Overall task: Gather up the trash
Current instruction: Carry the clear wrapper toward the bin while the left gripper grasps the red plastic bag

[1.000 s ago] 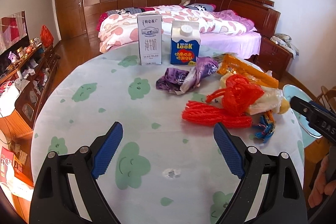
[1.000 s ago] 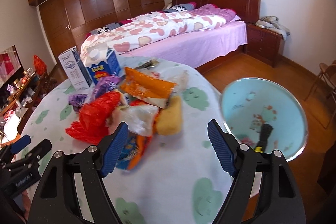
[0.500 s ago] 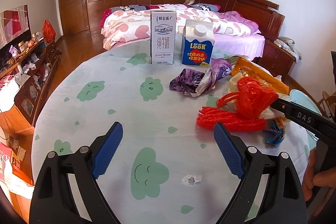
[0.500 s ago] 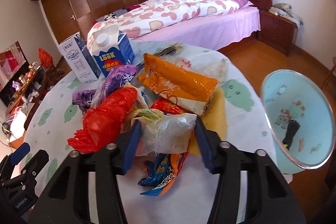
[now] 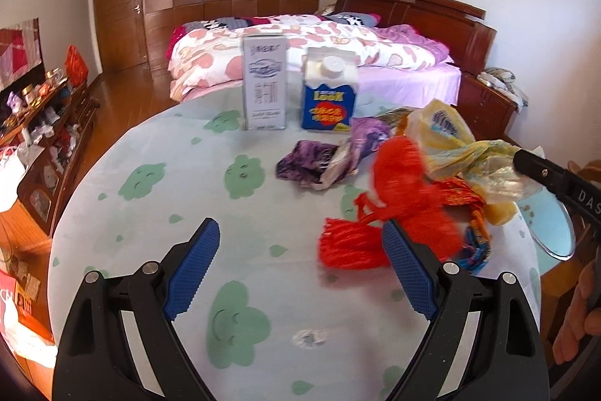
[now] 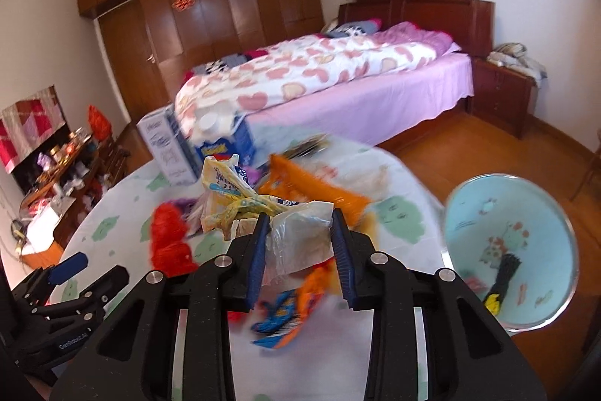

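My right gripper [image 6: 300, 243] is shut on a clear and yellow plastic bag [image 6: 296, 235] and holds it above the trash pile; the bag also shows in the left wrist view [image 5: 473, 160]. Below it lie a red net bag [image 5: 379, 224], an orange snack wrapper [image 6: 319, 186], a blue-orange wrapper [image 6: 281, 318] and a purple wrapper [image 5: 330, 156]. My left gripper [image 5: 300, 265] is open and empty over the round table [image 5: 150, 213], left of the red net bag. A light blue trash bin [image 6: 511, 250] stands on the floor to the right of the table.
A white milk carton [image 5: 264, 83] and a blue LOOK carton [image 5: 328, 93] stand upright at the table's far side. A bed [image 6: 338, 77] lies beyond. A cluttered wooden cabinet [image 5: 41, 138] stands at the left.
My right gripper moved into the pile, closed on the plastic bag and lifted it. The red net bag shifted. My left gripper stayed open and drifted slightly.
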